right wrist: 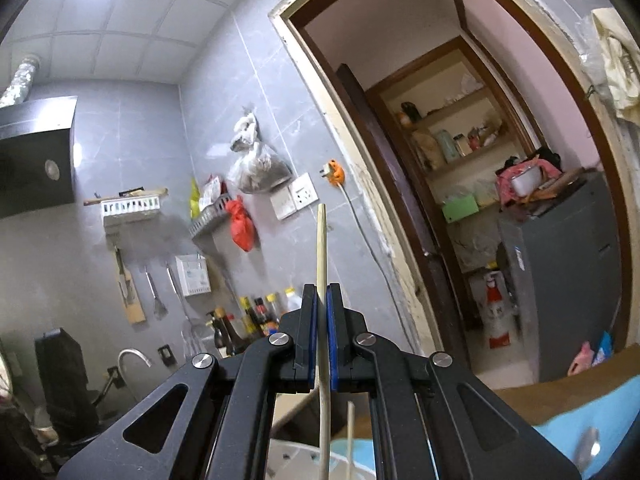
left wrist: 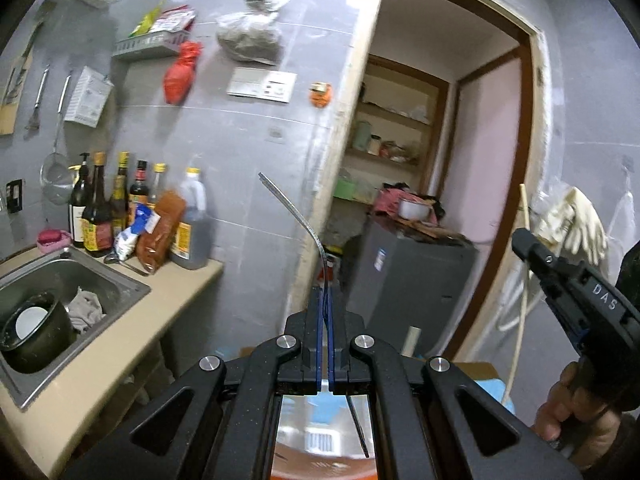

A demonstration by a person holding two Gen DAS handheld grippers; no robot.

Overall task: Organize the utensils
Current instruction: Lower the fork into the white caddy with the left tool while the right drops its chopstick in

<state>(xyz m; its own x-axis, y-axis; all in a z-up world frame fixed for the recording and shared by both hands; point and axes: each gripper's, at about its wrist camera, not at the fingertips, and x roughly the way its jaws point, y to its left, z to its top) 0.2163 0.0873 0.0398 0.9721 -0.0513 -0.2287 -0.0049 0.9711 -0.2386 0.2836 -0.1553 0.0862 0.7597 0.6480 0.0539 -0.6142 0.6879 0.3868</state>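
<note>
My left gripper [left wrist: 326, 294] is shut on a thin metal utensil [left wrist: 294, 216]. Its curved handle rises up and to the left above the fingers, and its lower end shows below the jaws. My right gripper [right wrist: 322, 296] is shut on a pale wooden chopstick [right wrist: 321, 240] that stands upright between the blue pads. A second chopstick [right wrist: 350, 436] shows below it. The right gripper also shows in the left wrist view [left wrist: 568, 276] at the right edge, with the chopstick [left wrist: 524, 208] sticking up from it. Both grippers are held up in the air.
A steel sink [left wrist: 120, 280] with a dark pot [left wrist: 36, 332] sits at left on a beige counter [left wrist: 132, 340], with sauce bottles [left wrist: 96, 208] behind. A doorway leads to a grey fridge [left wrist: 408, 280]. Ladles and racks hang on the tiled wall [left wrist: 248, 128].
</note>
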